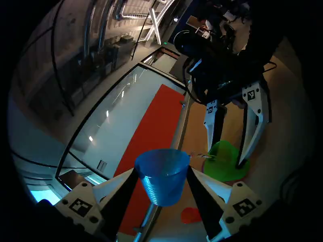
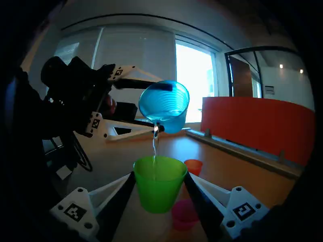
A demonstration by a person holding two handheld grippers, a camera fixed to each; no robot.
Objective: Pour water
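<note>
One blue cup [image 1: 162,183] pinched by left hand-held gripper [image 1: 162,171], one green cup [image 2: 158,191] pinched by right hand-held gripper [image 2: 159,174]

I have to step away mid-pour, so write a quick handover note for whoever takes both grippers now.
Left gripper: shut on the blue cup, held tilted above the green cup.
Right gripper: shut on the green cup, upright.
Done: a thin water stream is falling from blue into green; fill level hard to judge.
To do: probably finish the pour, then level the blue cup.
An orange cup and a pink cup sit on the table nearby.
</note>
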